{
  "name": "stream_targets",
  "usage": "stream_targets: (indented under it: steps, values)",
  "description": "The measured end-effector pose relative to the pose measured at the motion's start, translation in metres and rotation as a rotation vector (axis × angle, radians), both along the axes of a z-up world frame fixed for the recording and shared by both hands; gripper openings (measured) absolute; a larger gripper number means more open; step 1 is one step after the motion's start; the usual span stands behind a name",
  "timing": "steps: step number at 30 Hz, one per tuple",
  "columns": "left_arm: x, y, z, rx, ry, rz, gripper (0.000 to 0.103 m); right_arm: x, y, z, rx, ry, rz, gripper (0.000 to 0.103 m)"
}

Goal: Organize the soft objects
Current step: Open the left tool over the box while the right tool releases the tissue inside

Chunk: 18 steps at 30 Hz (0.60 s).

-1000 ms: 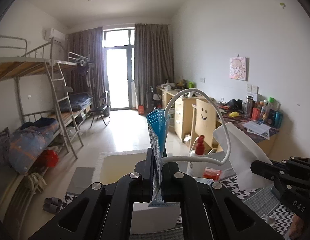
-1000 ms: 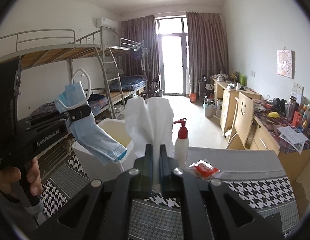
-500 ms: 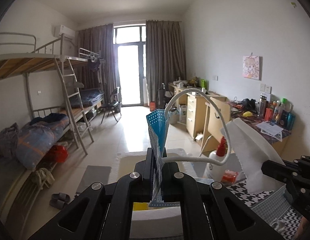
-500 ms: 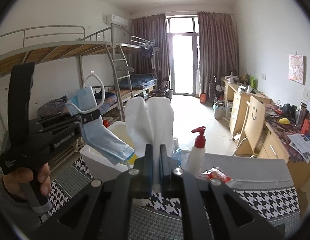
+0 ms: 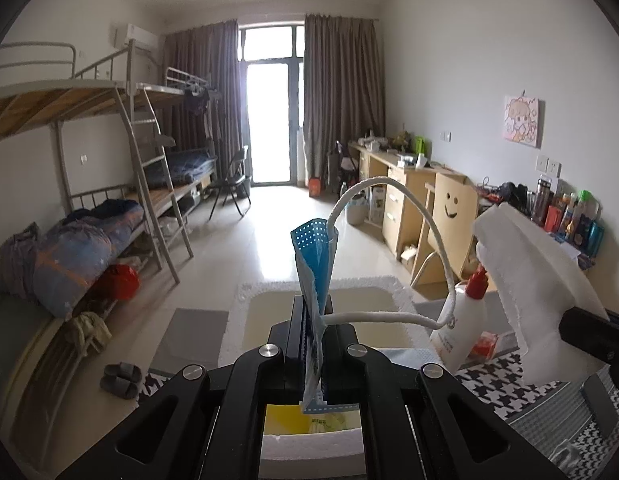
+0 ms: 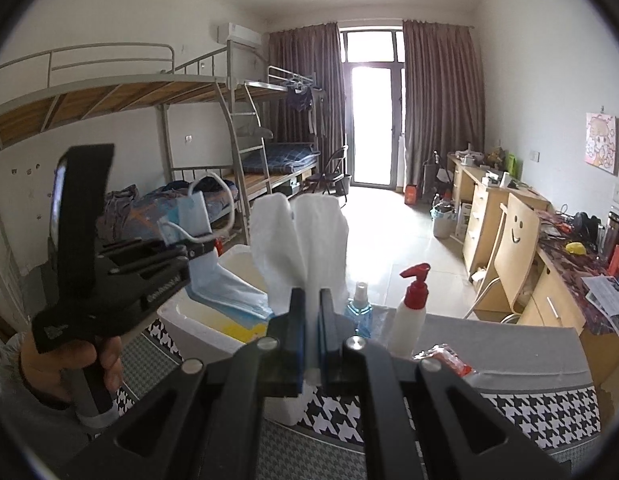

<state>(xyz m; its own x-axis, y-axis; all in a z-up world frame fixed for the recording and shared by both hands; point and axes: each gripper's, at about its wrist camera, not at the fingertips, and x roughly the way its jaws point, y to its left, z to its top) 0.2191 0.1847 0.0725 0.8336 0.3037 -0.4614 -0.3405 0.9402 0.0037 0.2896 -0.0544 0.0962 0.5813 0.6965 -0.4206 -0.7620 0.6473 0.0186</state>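
Dormitory room, checked bench (image 6: pixel 529 412) in foreground. Left tongs (image 5: pixel 314 344) pinching blue face mask (image 5: pixel 314 256), now lifted over white foam box (image 5: pixel 393 284); right tongs (image 6: pixel 311 320) clamping white tissue (image 6: pixel 305 236). Shifted boxward since a second ago; drop-off probably next.

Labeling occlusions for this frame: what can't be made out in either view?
- Box contents: left wrist view, gripper body hides all but some yellow.
- Bottle label: too small to read.
- Mask lower end: right wrist view, behind the tissue.
- Red packet: blurred, unidentifiable.
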Motion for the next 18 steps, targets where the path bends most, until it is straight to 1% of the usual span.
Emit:
stream_targets:
  steps: [10, 13, 14, 15, 16, 17, 18]
  values:
    - [0.019, 0.011, -0.019, -0.061, 0.069, -0.018, 0.005, 0.006, 0.012, -0.003, -0.019, 0.017, 0.005, 0.008]
    - [0.020, 0.015, -0.022, -0.067, 0.083, -0.012, 0.009, 0.007, 0.015, -0.003, -0.024, 0.021, 0.002, 0.008]
    - [0.020, 0.016, -0.023, -0.070, 0.088, -0.007, 0.015, 0.008, 0.015, -0.003, -0.025, 0.022, 0.001, 0.008]
    - [0.020, 0.016, -0.023, -0.071, 0.090, -0.004, 0.028, 0.007, 0.015, -0.003, -0.026, 0.021, 0.000, 0.008]
    - [0.019, 0.017, -0.024, -0.070, 0.093, -0.001, 0.038, 0.007, 0.016, -0.003, -0.028, 0.020, -0.001, 0.008]
    - [0.019, 0.017, -0.025, -0.068, 0.096, 0.007, 0.059, 0.007, 0.017, -0.003, -0.029, 0.020, -0.001, 0.008]
    - [0.018, 0.017, -0.025, -0.067, 0.091, 0.013, 0.068, 0.007, 0.018, -0.004, -0.030, 0.023, 0.000, 0.008]
